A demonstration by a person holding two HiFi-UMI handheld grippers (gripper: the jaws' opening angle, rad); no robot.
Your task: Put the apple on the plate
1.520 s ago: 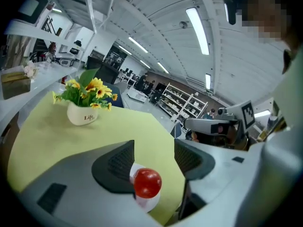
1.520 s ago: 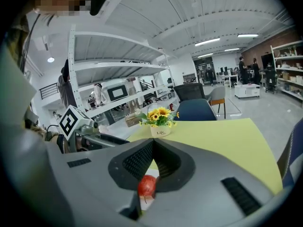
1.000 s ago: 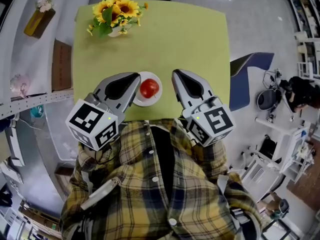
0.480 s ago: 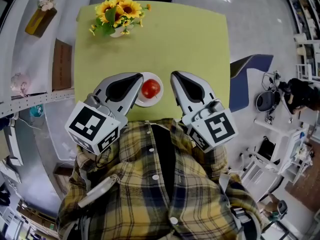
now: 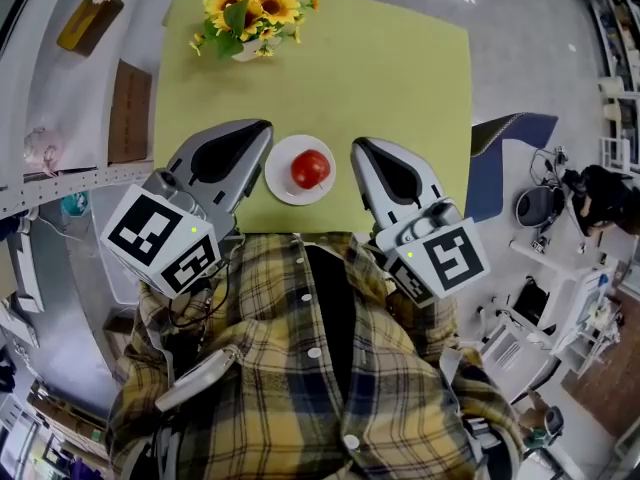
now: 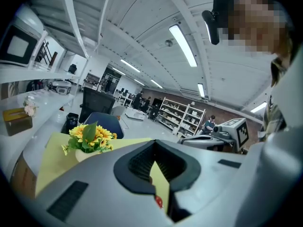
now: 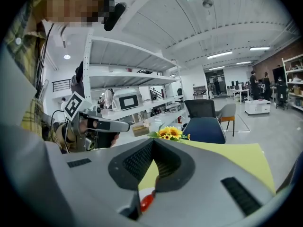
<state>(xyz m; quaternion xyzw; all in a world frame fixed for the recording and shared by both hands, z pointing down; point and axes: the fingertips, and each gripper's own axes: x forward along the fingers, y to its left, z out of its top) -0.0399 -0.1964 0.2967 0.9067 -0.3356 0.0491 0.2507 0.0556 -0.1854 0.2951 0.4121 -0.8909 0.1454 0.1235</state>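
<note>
A red apple (image 5: 310, 169) lies on a small white plate (image 5: 279, 176) near the front edge of the yellow-green table (image 5: 400, 78). My left gripper (image 5: 263, 128) hovers just left of the plate, shut and empty. My right gripper (image 5: 357, 148) hovers just right of it, jaws together with nothing between them. Neither gripper touches the plate or the apple. In the left gripper view only a red sliver of the apple (image 6: 158, 201) shows under the shut gripper (image 6: 154, 144). The right gripper view shows the apple (image 7: 146, 202) below its shut gripper (image 7: 154, 143).
A vase of sunflowers (image 5: 247, 15) stands at the table's far left corner. A blue chair (image 7: 203, 126) sits behind the table's far side. White shelving (image 5: 60, 158) runs along the left, and a dark blue seat (image 5: 500, 158) stands to the table's right.
Both grippers have lifted and drawn apart from the plate, the left one shifting left. The whole plate with the apple now shows between them.
</note>
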